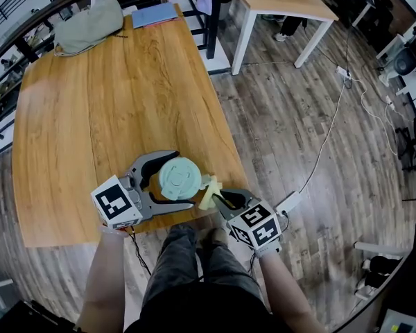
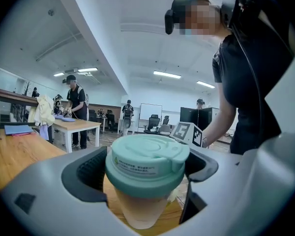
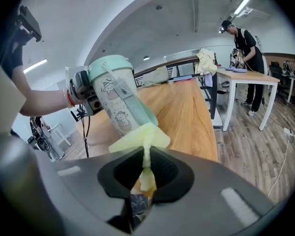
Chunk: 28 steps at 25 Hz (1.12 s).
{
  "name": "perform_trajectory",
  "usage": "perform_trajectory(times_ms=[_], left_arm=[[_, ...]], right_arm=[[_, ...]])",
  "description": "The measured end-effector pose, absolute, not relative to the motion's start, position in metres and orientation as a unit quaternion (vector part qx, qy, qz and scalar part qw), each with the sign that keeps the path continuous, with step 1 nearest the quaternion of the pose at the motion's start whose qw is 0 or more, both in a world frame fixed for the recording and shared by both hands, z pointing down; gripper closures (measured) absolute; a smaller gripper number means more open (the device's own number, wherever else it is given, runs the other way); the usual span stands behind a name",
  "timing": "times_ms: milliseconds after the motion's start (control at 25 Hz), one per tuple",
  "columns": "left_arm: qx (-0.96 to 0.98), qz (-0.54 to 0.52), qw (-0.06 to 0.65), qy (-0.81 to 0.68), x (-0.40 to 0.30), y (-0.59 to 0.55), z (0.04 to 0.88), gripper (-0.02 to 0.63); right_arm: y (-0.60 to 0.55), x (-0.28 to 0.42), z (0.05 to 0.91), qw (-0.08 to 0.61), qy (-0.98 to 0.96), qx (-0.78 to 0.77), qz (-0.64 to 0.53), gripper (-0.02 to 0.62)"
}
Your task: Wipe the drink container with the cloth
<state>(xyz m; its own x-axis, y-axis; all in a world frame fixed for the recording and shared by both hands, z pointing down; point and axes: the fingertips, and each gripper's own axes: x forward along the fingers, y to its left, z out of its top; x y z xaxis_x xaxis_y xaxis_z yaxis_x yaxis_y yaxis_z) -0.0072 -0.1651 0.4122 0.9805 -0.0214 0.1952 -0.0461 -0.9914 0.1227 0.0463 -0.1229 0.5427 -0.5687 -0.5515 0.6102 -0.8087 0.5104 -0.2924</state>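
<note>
Closest to me, my right gripper (image 1: 222,199) had its jaws pinched shut on the yellow cloth (image 1: 209,192), a thin fold of it standing up between them. The cloth's free part fanned out and lay against the lower side of the cup (image 1: 179,177), which leaned over in the right gripper view.

Just left of that, my left gripper (image 1: 183,180) was clamped on the cup, one jaw on each side, just under the mint-green lid (image 2: 147,160). The body below the lid was clear, with small cartoon prints on it. I held the cup over the near edge of the wooden table (image 1: 111,109), by its right corner.

Farther along the table, at its far end, lay a grey bag (image 1: 90,25) with a blue folder (image 1: 154,14) beside it. Past that stood a white table (image 1: 284,2), and a white cable (image 1: 331,129) trailed over the plank floor to my right. In the right gripper view a person (image 3: 244,39) stood at that white table.
</note>
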Motion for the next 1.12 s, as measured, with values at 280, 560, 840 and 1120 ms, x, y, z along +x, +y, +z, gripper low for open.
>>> perform_trajectory(times_ms=[280, 560, 840, 1120], left_arm=[[0.991, 0.09, 0.074, -0.064, -0.01, -0.156, 0.421, 0.146], [0.973, 0.075, 0.096, -0.196, -0.027, -0.151, 0.432, 0.146], [0.919, 0.057, 0.082, -0.381, -0.026, -0.151, 0.435, 0.098], [0.866, 0.045, 0.052, -0.496, -0.015, -0.161, 0.413, 0.098]], right_arm=[[-0.112, 0.06, 0.536, 0.227, -0.842, 0.408, 0.27, 0.552], [-0.107, 0.066, 0.525, 0.212, -0.854, 0.4, 0.255, 0.552], [-0.099, 0.067, 0.518, 0.201, -0.865, 0.388, 0.247, 0.552], [-0.09, 0.065, 0.509, 0.197, -0.877, 0.372, 0.233, 0.552]])
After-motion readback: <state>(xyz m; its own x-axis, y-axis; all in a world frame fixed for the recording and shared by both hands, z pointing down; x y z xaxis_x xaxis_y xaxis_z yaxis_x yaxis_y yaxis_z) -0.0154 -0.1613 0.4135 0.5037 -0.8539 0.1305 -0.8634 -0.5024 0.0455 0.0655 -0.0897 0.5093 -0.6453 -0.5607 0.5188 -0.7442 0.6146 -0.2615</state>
